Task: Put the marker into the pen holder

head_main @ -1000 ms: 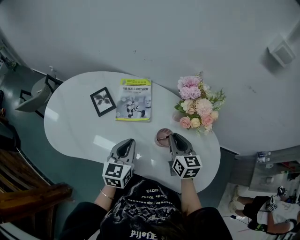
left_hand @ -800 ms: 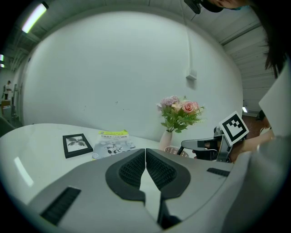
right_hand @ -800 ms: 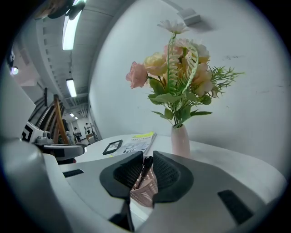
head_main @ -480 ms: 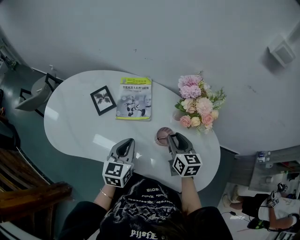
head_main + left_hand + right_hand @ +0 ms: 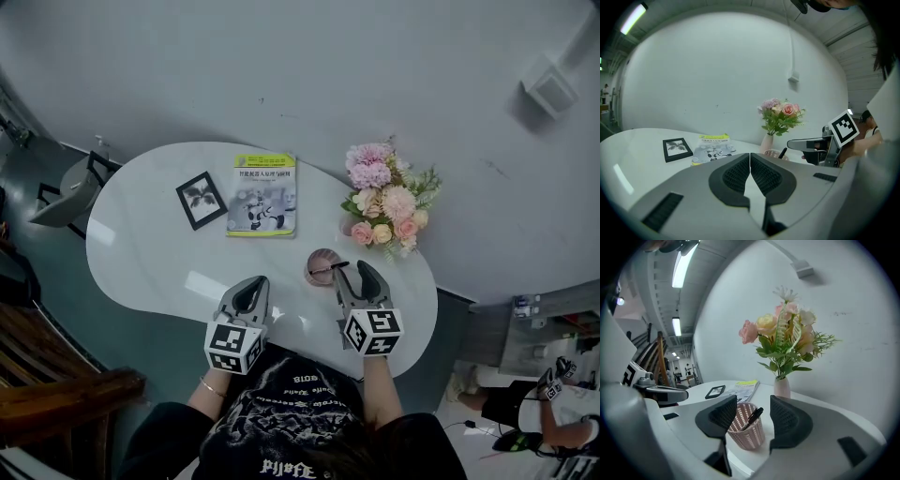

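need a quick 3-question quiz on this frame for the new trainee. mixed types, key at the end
1. True or false: the marker stands inside the pink pen holder.
2. Pick one. The right gripper is: A) shut on the marker; B) open; C) out of view.
3. Short answer: on the table, what lies between the black picture frame and the flowers?

Key:
1. True.
2. B. Its jaws have just been opening and stand apart, pressing on nothing. In the right gripper view the holder and marker show between them.
3. The booklet.
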`<move>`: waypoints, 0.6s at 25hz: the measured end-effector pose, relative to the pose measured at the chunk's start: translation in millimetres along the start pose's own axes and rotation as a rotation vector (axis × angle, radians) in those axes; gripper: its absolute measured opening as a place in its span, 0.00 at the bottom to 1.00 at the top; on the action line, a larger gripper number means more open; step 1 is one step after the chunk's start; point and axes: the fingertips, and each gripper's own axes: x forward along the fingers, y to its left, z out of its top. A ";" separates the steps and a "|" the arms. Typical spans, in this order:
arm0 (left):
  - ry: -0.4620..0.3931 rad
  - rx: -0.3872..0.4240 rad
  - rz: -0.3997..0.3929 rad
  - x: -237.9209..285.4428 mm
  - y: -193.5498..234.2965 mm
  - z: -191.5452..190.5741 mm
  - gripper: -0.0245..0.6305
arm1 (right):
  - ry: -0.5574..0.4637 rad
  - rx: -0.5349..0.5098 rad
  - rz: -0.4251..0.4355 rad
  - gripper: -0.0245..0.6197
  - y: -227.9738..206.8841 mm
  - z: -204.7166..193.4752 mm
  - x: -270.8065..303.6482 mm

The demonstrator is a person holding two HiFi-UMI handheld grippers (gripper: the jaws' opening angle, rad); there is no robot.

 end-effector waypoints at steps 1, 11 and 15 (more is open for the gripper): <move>-0.001 0.003 -0.005 0.0 -3.2 0.3 0.07 | -0.003 -0.004 0.007 0.39 1.0 1.3 -3.8; -0.014 0.010 -0.046 -0.8 -37.3 -1.2 0.07 | -0.048 -0.014 0.006 0.39 -7.3 2.6 -46.0; -0.020 0.016 -0.064 -1.8 -53.2 -2.7 0.07 | -0.049 -0.009 -0.017 0.39 -16.4 -3.5 -61.6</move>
